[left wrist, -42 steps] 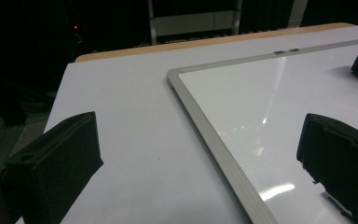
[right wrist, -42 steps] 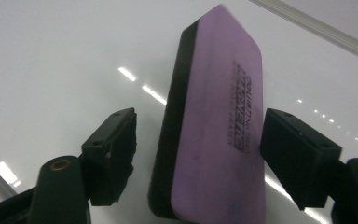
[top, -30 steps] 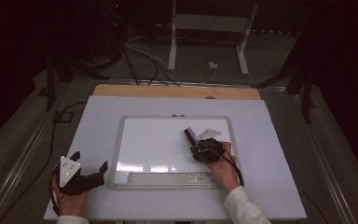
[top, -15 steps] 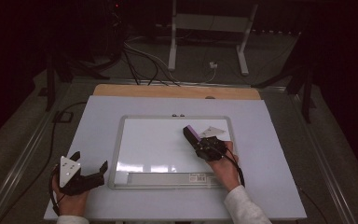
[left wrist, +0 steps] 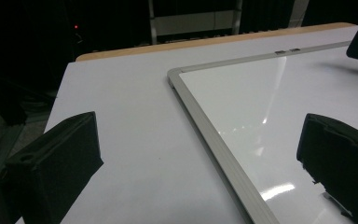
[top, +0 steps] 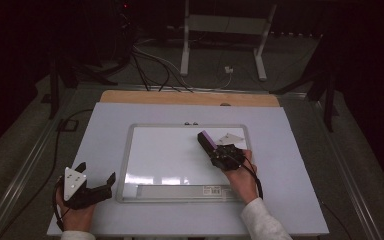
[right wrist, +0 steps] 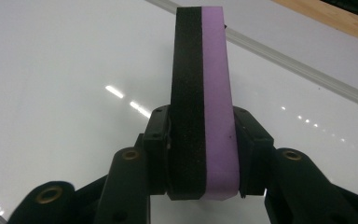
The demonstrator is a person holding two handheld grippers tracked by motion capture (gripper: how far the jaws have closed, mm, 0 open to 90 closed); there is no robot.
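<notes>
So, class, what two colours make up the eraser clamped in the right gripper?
Black and purple: the eraser shows best in the right gripper view.

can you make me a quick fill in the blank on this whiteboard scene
1. The right claw is clamped on a black and ____ eraser.
2. The eraser is held over the ____, which lies flat on the table.
3. The left claw has its jaws ____ and holds nothing.
4. The left claw sits beside the board's ____ edge in the high view.

Missing words: purple; whiteboard; open; left
</notes>
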